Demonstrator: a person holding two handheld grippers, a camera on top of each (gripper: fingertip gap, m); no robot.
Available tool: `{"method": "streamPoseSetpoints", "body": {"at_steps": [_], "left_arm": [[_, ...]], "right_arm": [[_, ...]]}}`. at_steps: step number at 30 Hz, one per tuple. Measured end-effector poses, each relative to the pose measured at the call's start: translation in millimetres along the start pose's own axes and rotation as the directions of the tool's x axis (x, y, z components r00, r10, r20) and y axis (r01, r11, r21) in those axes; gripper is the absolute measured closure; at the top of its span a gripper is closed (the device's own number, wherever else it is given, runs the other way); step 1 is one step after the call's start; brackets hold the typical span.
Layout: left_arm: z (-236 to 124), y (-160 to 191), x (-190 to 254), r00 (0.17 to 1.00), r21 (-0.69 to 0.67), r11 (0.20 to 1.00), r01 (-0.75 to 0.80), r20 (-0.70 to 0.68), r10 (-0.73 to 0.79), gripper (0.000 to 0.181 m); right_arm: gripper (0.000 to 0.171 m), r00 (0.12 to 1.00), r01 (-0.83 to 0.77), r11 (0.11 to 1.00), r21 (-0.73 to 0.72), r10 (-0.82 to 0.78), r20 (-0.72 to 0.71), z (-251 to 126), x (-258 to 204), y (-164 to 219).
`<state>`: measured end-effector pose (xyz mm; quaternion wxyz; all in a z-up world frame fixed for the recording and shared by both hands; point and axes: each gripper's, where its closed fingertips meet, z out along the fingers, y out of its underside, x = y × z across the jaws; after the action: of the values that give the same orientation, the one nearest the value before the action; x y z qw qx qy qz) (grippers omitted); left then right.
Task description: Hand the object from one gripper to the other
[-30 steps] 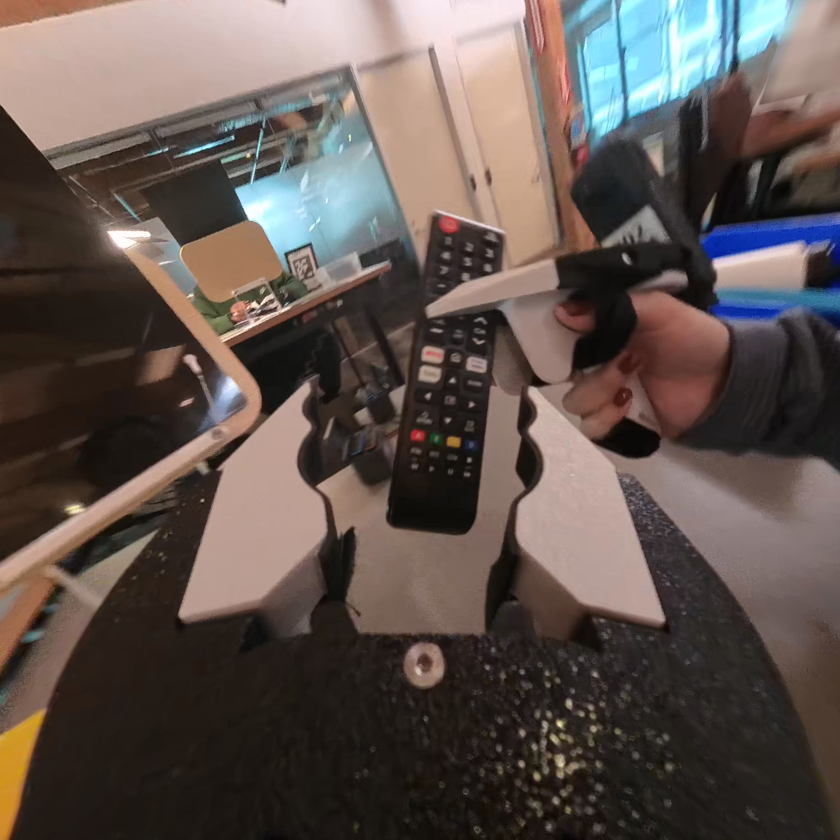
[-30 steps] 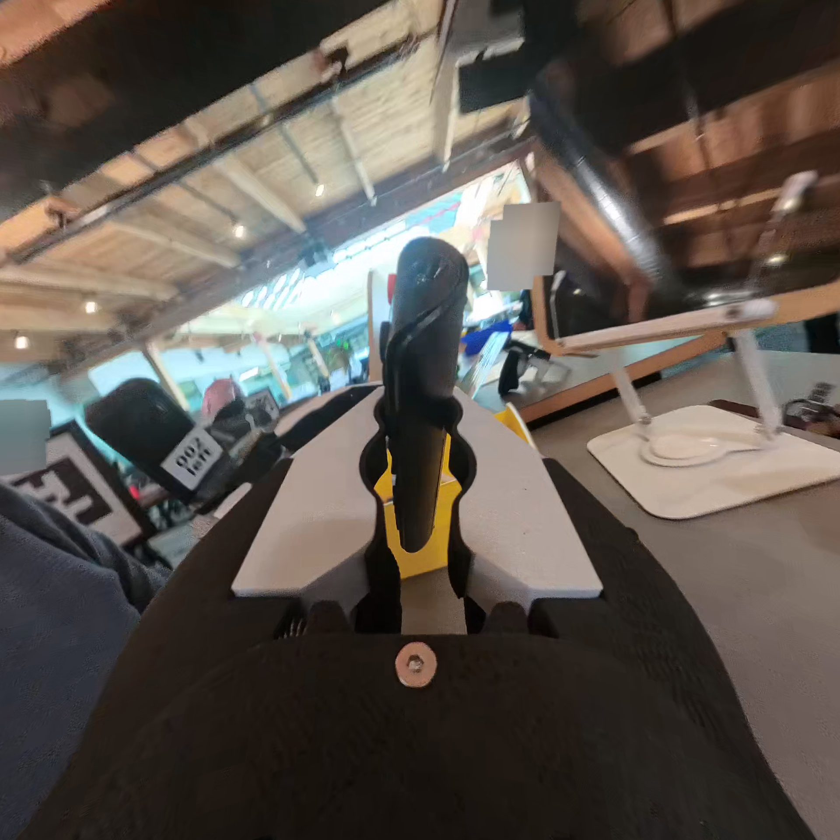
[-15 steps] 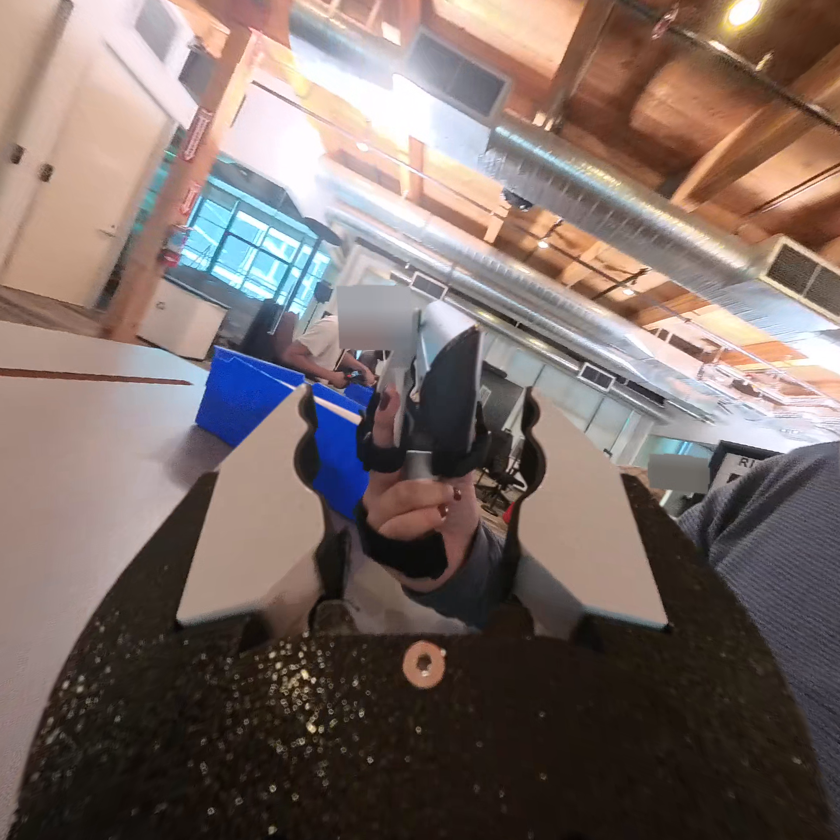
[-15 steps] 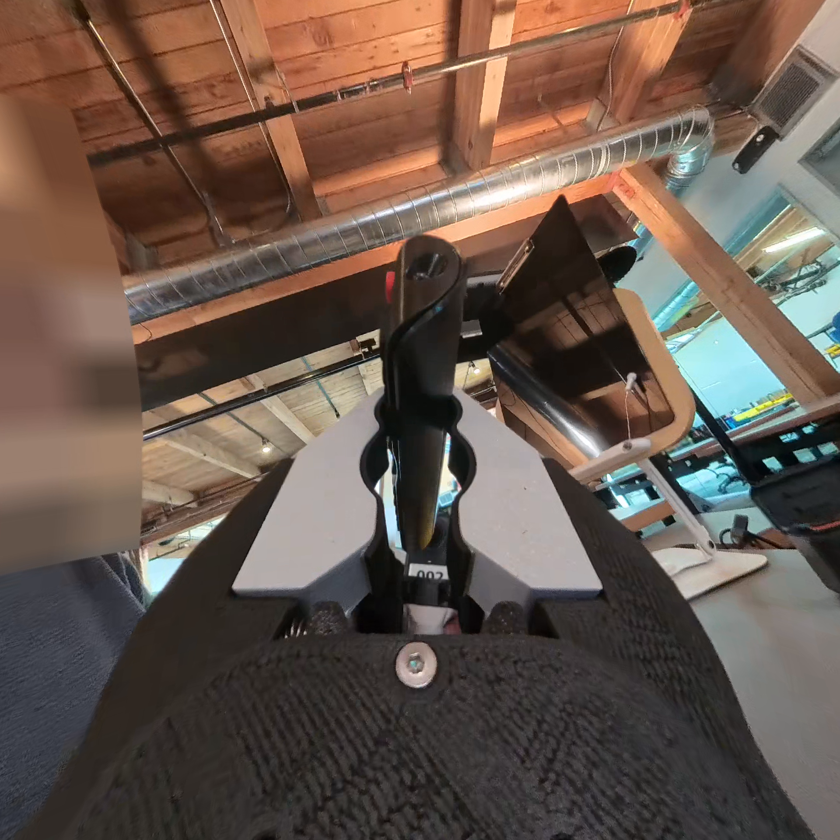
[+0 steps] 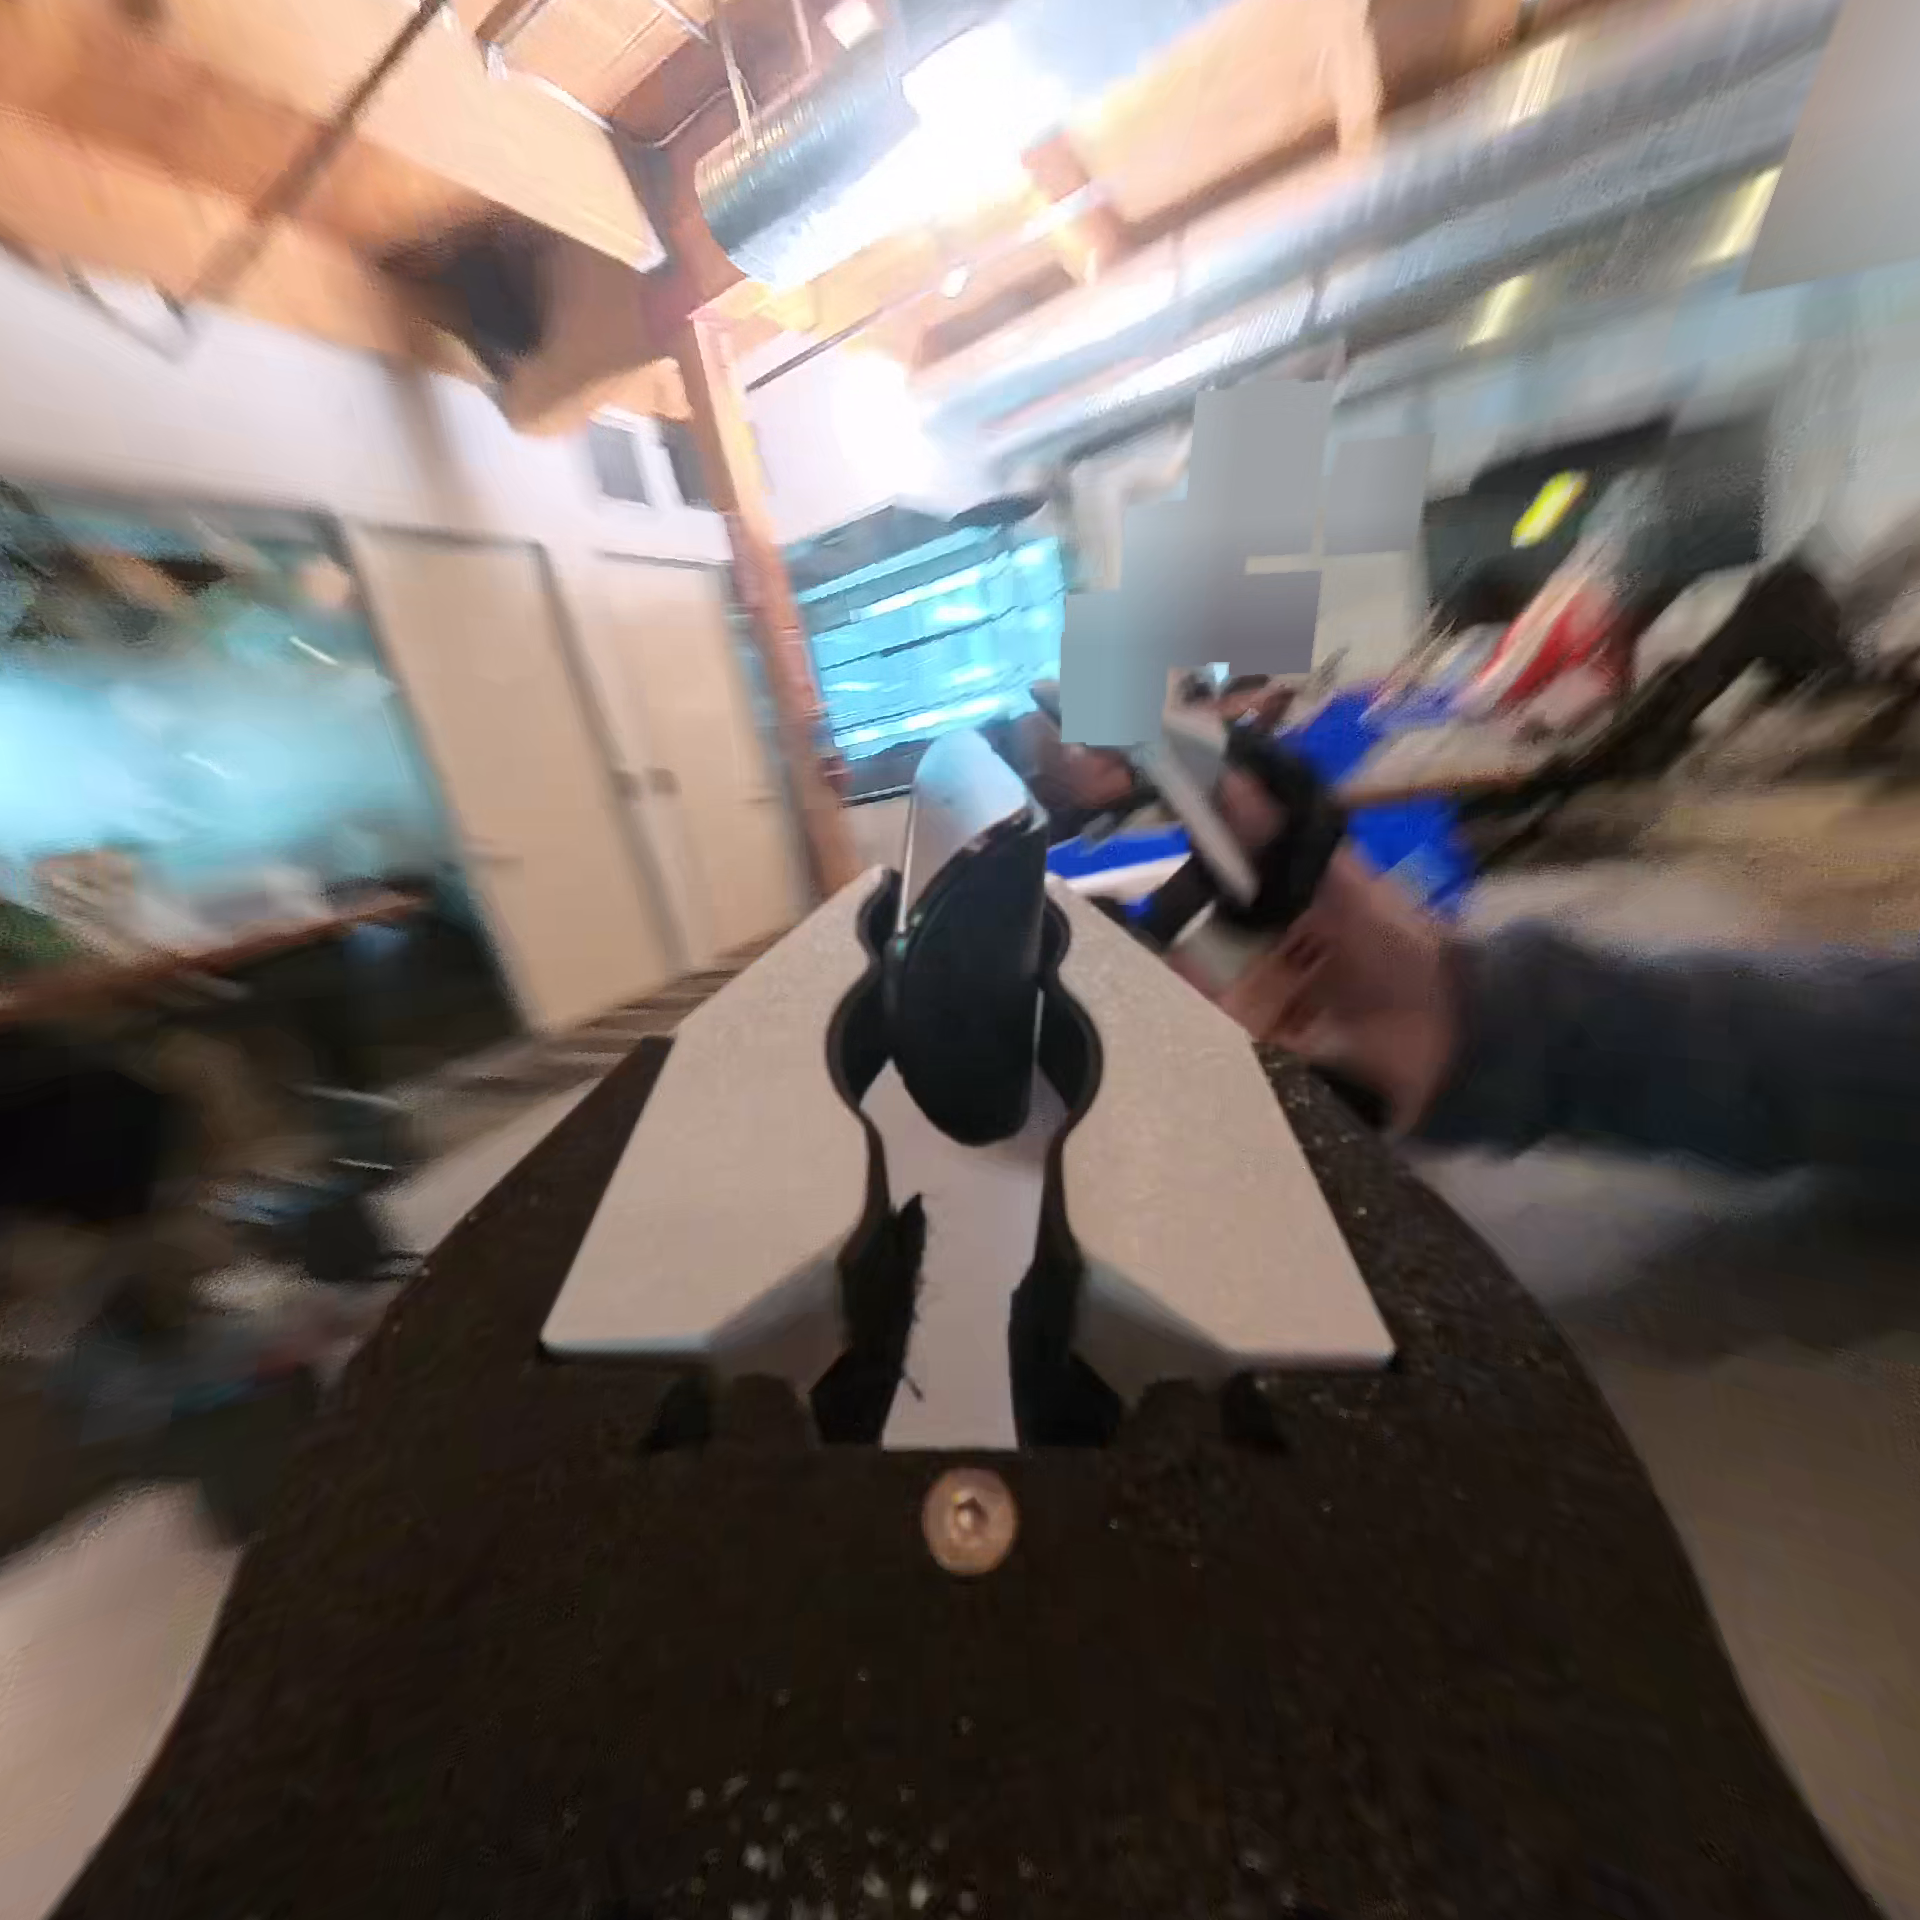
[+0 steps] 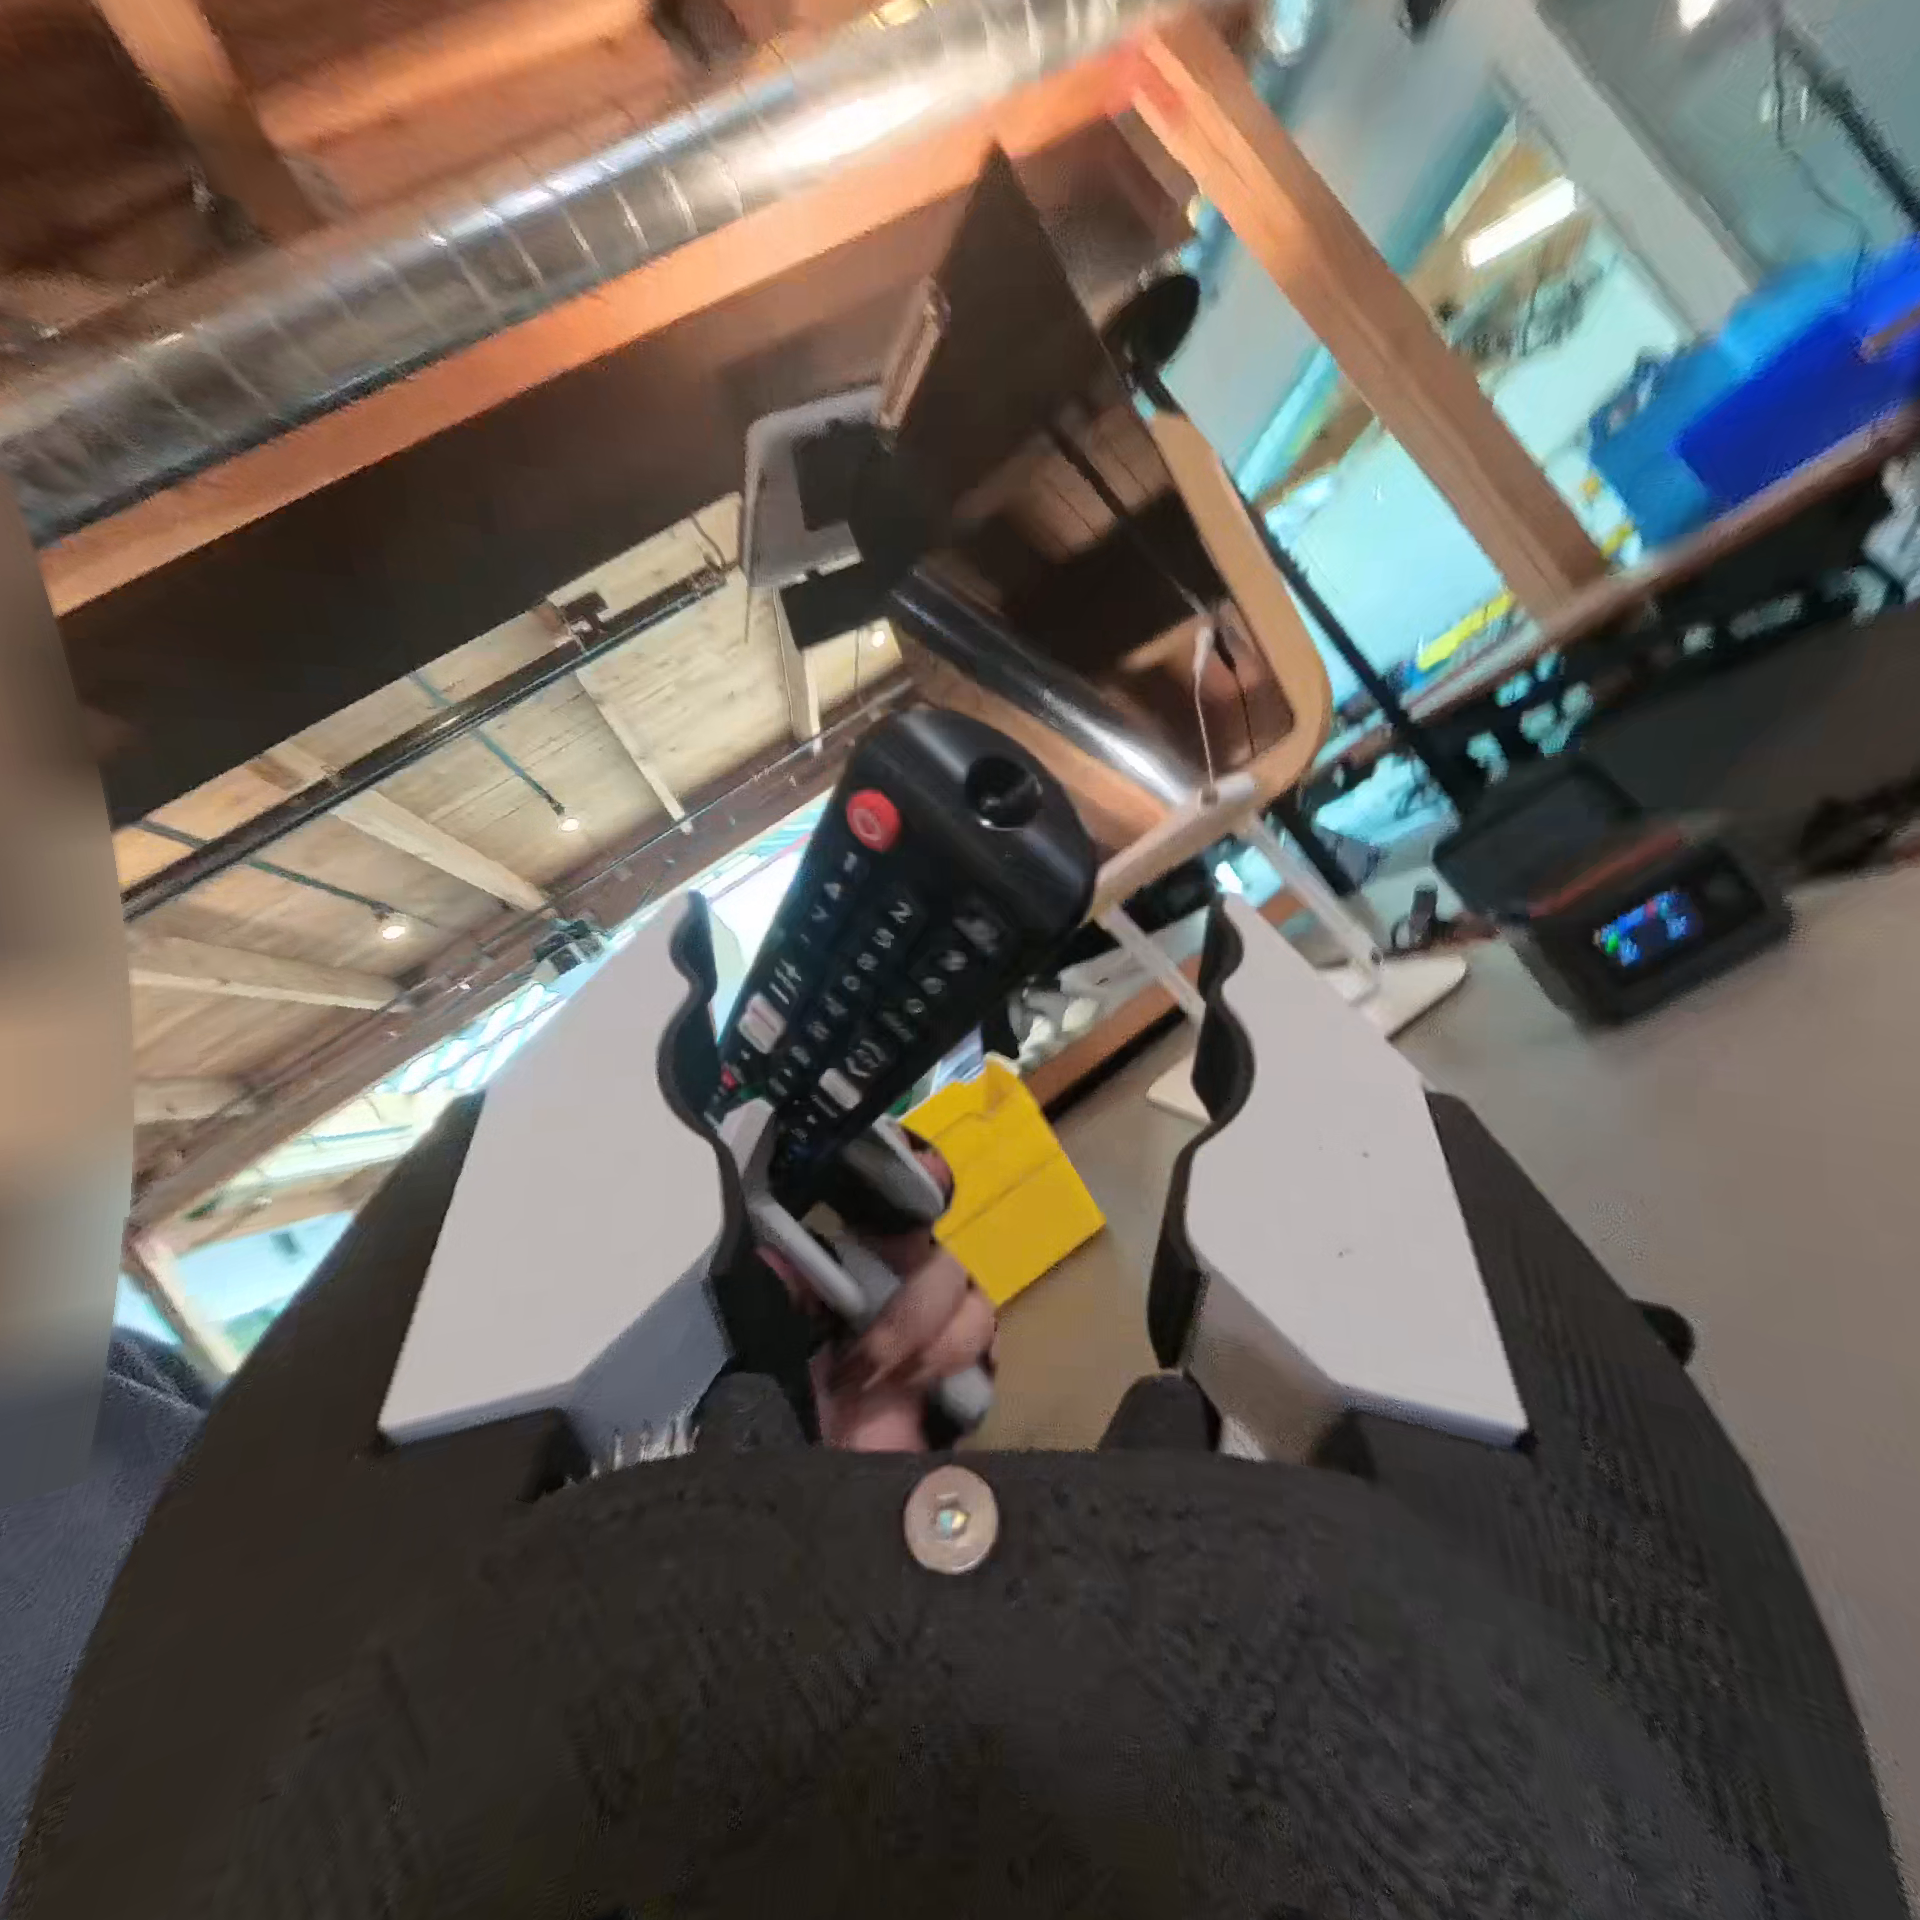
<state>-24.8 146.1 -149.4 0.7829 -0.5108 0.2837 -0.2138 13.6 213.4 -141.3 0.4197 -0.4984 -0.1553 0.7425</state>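
1. Left claw (image 5: 966,997) is clamped on the black remote (image 5: 971,997), edge-on between its fingers.
2. Right claw (image 6: 951,1049) gapes wide, remote (image 6: 894,966) between but untouched.
3. Only the right wrist view shows the remote's buttons; beside it, a yellow box (image 6: 1013,1174).

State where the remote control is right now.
The remote control is clamped edge-on in the left hand-held gripper; in the right wrist view it stands between the open right hand-held gripper.

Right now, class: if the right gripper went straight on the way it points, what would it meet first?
Most likely the remote: it sits between the open right gripper's fingers, held from below by the left gripper. Depth is unclear, so contact isn't certain.
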Motion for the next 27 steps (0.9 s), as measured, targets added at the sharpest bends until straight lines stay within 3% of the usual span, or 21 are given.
{"method": "streamPoseSetpoints", "body": {"at_steps": [2,5,7,9,14,17,19,23,25,27], "left_arm": [[-5,4,0,0.912,-0.106,0.911,-0.399,0.063,0.406,0.159],[-10,9,4,0.595,-0.216,0.593,-0.775,0.064,0.801,0.159],[-12,14,15,0.443,-0.196,0.436,-0.878,0.006,0.896,0.160],[-13,25,25,0.342,-0.183,0.325,-0.928,-0.070,0.937,0.160],[-12,42,39,0.184,-0.153,0.160,-0.975,-0.159,0.970,0.160],[-11,42,42,0.170,-0.146,0.147,-0.978,-0.160,0.972,0.159],[-11,44,43,0.205,-0.146,0.182,-0.972,-0.168,0.964,0.156],[-10,65,19,0.424,-0.297,0.356,-0.886,-0.210,0.881,0.114],[-12,65,-9,0.531,-0.429,0.436,-0.791,-0.128,0.837,0.110],[-17,65,-37,0.638,-0.553,0.526,-0.646,-0.012,0.770,0.116]], "right_arm": [[0.080,0.986,-0.155,0.986,-0.062,0.151,-0.069,-2,13,4],[0.088,0.948,-0.313,0.939,-0.139,0.301,-0.105,-8,20,13],[0.095,0.934,-0.356,0.918,-0.173,0.341,-0.109,-12,22,17],[0.103,0.925,-0.380,0.898,-0.223,0.372,-0.080,-13,16,21],[0.136,0.936,-0.351,0.882,-0.315,0.339,-0.096,-16,12,34],[0.145,0.939,-0.343,0.879,-0.333,0.327,-0.105,-15,12,39],[0.146,0.950,-0.313,0.890,-0.333,0.301,-0.088,-14,10,38],[0.149,0.996,-0.085,0.953,-0.291,0.081,-0.026,-10,-6,23],[0.149,0.995,0.094,0.964,-0.249,-0.096,0.005,-9,-19,10],[0.150,0.954,0.297,0.934,-0.198,-0.297,0.027,-9,-34,-2]]}}
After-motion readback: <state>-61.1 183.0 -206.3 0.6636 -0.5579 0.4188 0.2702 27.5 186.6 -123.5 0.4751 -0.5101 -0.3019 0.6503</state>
